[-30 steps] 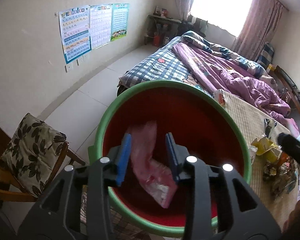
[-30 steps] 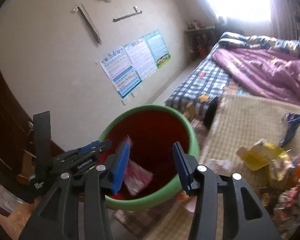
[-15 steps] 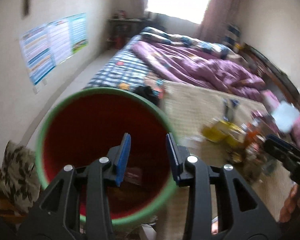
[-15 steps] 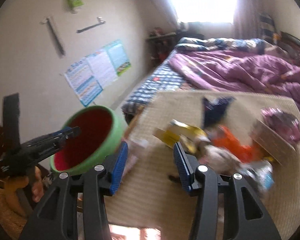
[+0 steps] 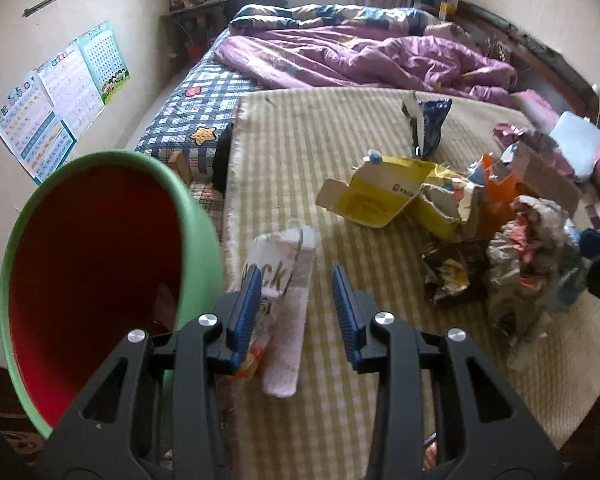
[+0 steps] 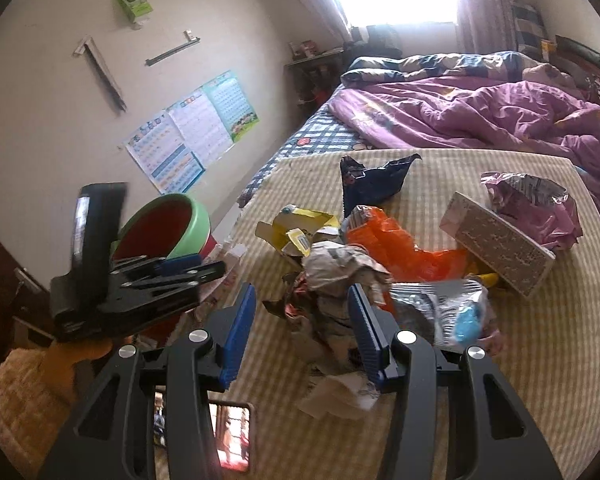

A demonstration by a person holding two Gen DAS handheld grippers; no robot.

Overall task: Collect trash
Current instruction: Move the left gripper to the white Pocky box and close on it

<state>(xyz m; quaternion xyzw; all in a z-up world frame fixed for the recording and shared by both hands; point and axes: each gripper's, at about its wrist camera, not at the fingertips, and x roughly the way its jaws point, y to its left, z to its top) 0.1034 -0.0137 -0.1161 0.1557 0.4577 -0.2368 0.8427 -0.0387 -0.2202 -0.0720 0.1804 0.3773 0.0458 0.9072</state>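
A green bin with a red inside (image 5: pixel 100 264) stands at the left edge of a striped yellow mat (image 5: pixel 340 400); it also shows in the right wrist view (image 6: pixel 168 228). My left gripper (image 5: pixel 296 312) is open and empty over a white and pink wrapper (image 5: pixel 288 300) beside the bin. My right gripper (image 6: pixel 302 328) is open and empty, its jaws on either side of a crumpled paper wad (image 6: pixel 340 276). A trash pile lies on the mat: a yellow box (image 5: pixel 380 192), an orange bag (image 6: pixel 396 240), a dark blue bag (image 6: pixel 372 180).
A grey flat box (image 6: pixel 500 244) and a pink foil bag (image 6: pixel 532 204) lie at the mat's right. A bed with a purple quilt (image 6: pixel 480 112) is behind. Posters (image 6: pixel 192 128) hang on the left wall. The left gripper's body (image 6: pixel 132 288) is at my right gripper's left.
Both grippers have swung right, from over the bin to over the mat. A pink wrapper that was between the left jaws fell into the bin. Both stayed open.
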